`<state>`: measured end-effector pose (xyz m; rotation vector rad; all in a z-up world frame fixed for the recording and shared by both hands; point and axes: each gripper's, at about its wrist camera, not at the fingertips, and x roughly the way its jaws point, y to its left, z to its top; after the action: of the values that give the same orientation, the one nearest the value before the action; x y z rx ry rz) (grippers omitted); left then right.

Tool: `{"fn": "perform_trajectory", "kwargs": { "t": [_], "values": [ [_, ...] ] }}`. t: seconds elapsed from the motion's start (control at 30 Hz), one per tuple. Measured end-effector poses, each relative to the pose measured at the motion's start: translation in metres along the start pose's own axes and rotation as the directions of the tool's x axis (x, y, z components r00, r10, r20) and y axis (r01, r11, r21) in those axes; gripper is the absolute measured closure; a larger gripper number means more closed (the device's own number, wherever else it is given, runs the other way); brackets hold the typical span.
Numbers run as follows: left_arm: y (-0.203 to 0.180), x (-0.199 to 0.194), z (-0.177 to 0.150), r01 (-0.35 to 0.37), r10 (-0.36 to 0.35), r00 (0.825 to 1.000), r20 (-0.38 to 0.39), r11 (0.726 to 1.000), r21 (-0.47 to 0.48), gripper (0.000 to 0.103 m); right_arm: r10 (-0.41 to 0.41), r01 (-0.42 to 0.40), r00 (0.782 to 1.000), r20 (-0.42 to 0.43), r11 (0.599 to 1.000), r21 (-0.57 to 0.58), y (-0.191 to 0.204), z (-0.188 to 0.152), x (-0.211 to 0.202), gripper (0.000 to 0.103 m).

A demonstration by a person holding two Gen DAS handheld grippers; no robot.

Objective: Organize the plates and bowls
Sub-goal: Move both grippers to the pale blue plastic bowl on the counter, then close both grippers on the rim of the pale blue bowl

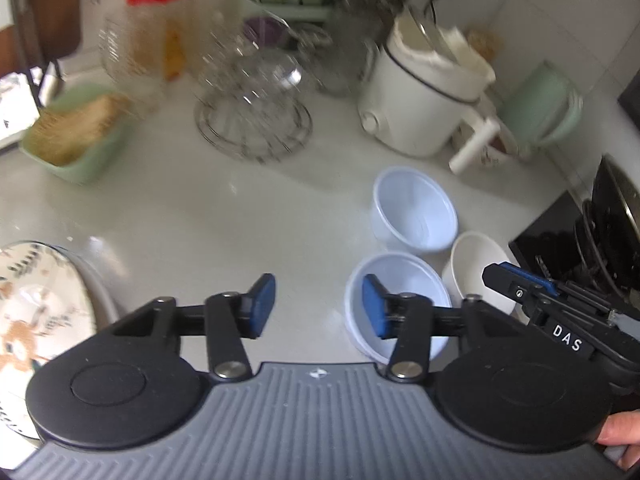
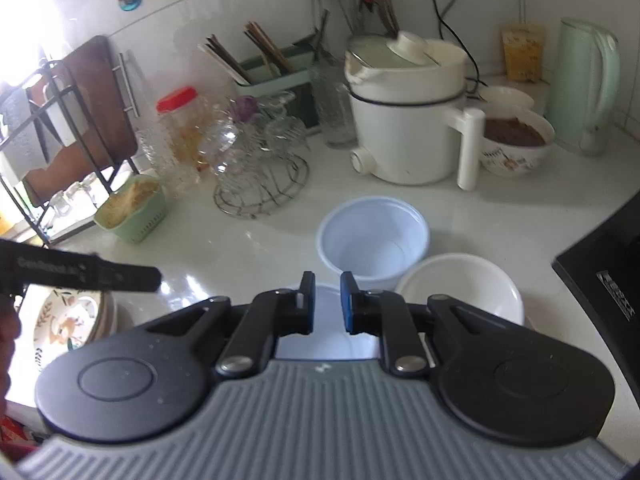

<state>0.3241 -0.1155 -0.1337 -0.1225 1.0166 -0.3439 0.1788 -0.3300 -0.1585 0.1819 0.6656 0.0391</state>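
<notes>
The left gripper [image 1: 319,306] hangs over the white counter [image 1: 208,216] with its blue pads spread apart and nothing between them; its right pad shows in front of the near bowl [image 1: 404,276]. The right gripper [image 2: 327,302] is nearly closed and empty, a narrow gap left between its pads, above that same near bowl [image 2: 326,344]. Beyond it stands a second pale-blue far bowl [image 2: 374,236], and just beside both, to the right, a white bowl [image 2: 460,284]. A stack of patterned plates [image 1: 36,304] sits well apart at the counter's left edge. A white pot [image 2: 404,120] stands behind the bowls.
</notes>
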Motion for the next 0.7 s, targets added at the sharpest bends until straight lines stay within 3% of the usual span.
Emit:
{"fn": "perform_trajectory", "kwargs": {
  "t": [0.27,0.37,0.7],
  "values": [
    [-0.024,0.050,0.002,0.019,-0.017,0.994,-0.112,1.000,0.019,0.048,0.033,-0.027,0.996,-0.081,0.997,0.070,-0.027,-0.013,0.006,0.083],
    [-0.030,0.060,0.002,0.015,-0.010,0.990,-0.138,0.999,0.037,0.049,0.060,-0.049,0.993,-0.102,0.993,0.103,-0.031,-0.022,0.008,0.060],
    [-0.019,0.080,0.029,0.016,-0.001,0.982,-0.187,0.997,0.080,0.049,0.075,-0.037,0.985,-0.155,0.971,0.236,-0.038,-0.042,0.023,0.060]
  ]
}}
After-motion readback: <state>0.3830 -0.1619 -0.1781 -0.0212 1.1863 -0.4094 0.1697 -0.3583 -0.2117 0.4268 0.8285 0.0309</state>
